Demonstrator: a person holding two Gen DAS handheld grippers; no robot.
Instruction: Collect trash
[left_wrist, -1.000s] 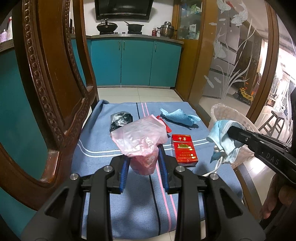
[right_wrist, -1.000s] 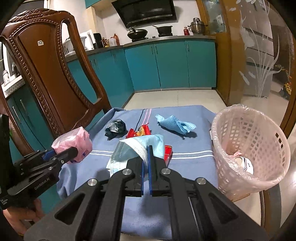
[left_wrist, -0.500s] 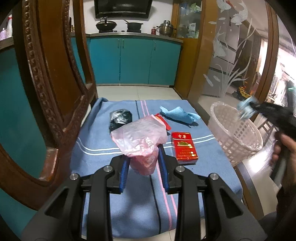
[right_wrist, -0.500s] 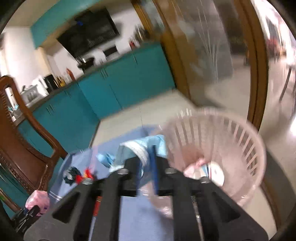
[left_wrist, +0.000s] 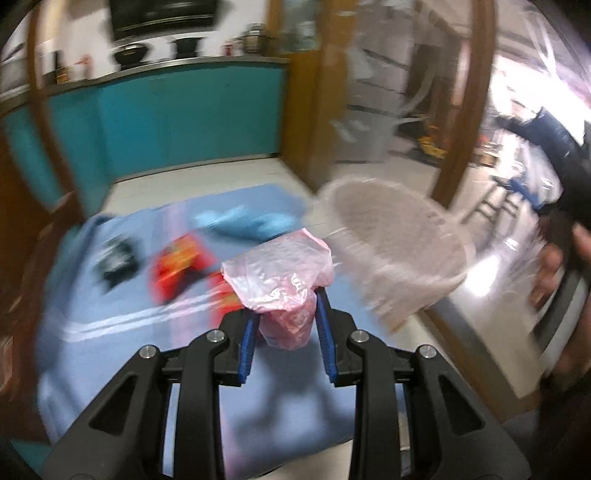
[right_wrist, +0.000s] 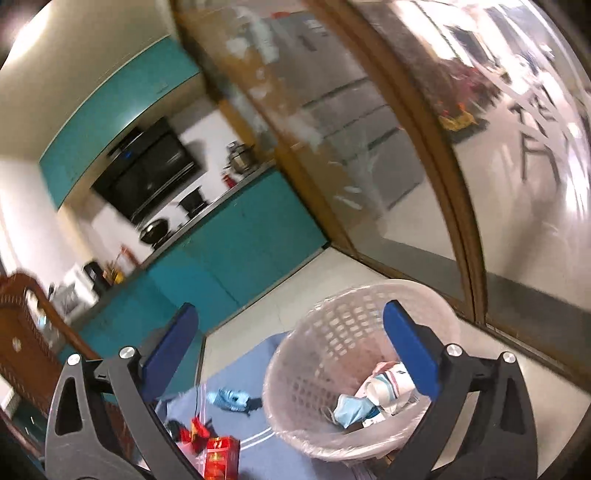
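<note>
Crumpled pink plastic bag (left_wrist: 280, 273) pinched upright, pale lattice basket (right_wrist: 321, 343) holding blue mask (right_wrist: 351, 406), red box (right_wrist: 221, 456) on cloth

Motion blur smears the trash on the blue cloth (left_wrist: 110, 306) and the basket (left_wrist: 399, 258) beyond recognition.

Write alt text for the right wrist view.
The right gripper, its jaws opening with nothing between them, hangs over a pale plastic basket that holds a blue face mask and other trash. Left of it, a blue cloth carries a red box and more litter.
</note>
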